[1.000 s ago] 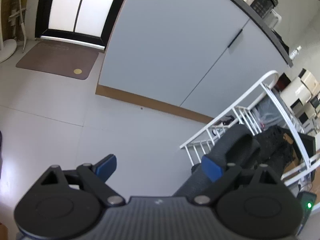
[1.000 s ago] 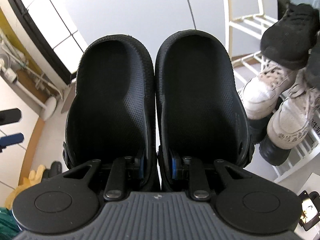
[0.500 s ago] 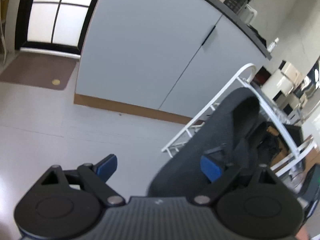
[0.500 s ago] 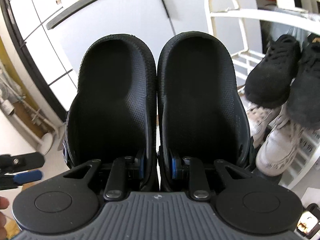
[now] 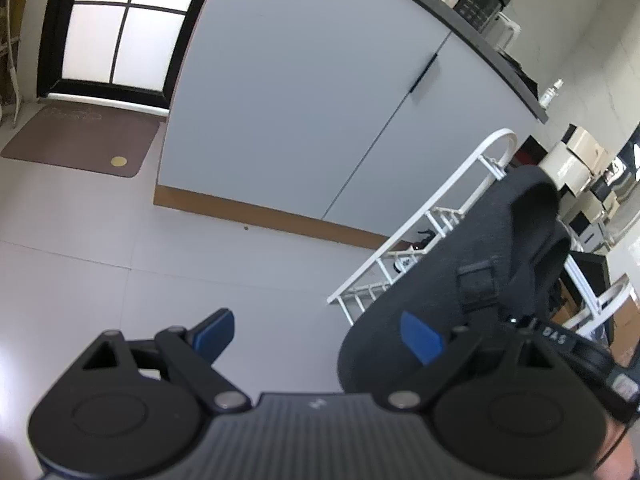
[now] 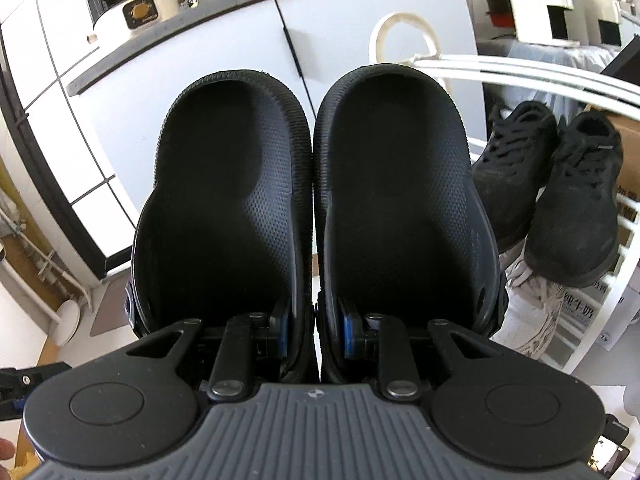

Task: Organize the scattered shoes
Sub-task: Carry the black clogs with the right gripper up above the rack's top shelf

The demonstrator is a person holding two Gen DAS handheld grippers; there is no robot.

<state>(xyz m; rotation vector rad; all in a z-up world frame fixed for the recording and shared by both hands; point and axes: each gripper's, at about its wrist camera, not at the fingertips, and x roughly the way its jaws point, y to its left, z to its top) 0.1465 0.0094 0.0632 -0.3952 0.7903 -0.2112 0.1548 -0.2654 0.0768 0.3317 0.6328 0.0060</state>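
Note:
My right gripper (image 6: 315, 338) is shut on a pair of black clogs (image 6: 312, 200), pinching their two inner walls together at the heel end; the clogs hang in the air with toes pointing away. The same clogs (image 5: 476, 280) fill the right side of the left wrist view, seen from the side. My left gripper (image 5: 316, 332) stands open over the pale floor with nothing between its blue pads. A white wire shoe rack (image 6: 520, 76) sits just beyond the clogs, its top rail about level with their toes. A pair of black sneakers (image 6: 556, 188) rests on its upper shelf, white sneakers (image 6: 532, 320) below.
A grey cabinet (image 5: 304, 96) with a dark countertop carrying kitchen appliances stands behind the rack. A brown doormat (image 5: 80, 146) lies before a black-framed glass door at far left. Cardboard boxes (image 5: 576, 160) are stacked beyond the rack. Light floor tiles spread to the left.
The right gripper has lifted and tilted up with the clogs, so the rack's top rail and black sneakers now sit beside their toes. In the left wrist view the clogs loom larger.

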